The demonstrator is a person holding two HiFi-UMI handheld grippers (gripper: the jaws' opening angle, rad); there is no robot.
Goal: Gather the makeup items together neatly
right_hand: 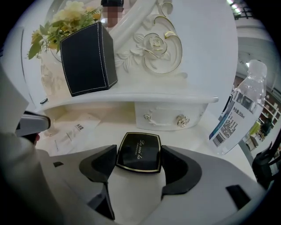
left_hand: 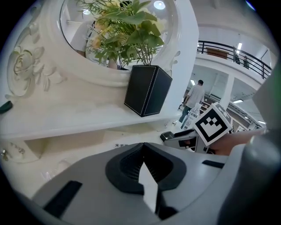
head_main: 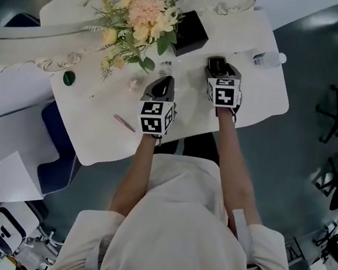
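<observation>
Resting between wide-apart jaws of right gripper (right_hand: 139, 159): black compact (right_hand: 138, 149) | left gripper (left_hand: 142, 154): jaws together, empty

Compact (right_hand: 138, 151): black w/ gold trim & gold script. Box (right_hand: 88, 59) black, white stitching; flowers (head_main: 137, 3) peach/cream w/ green leaves. Table (head_main: 254, 94) white, pencil (head_main: 124, 122) pink, bottle label (right_hand: 232, 123) white w/ blue.

The compact (right_hand: 138, 151) lies on my table (head_main: 260, 95) between my right gripper (right_hand: 138, 163)'s jaws, before the shelf (right_hand: 131, 99); the box (right_hand: 88, 59) stands on that shelf, back-left; the bottle (right_hand: 237, 114) stands by the table's right edge
</observation>
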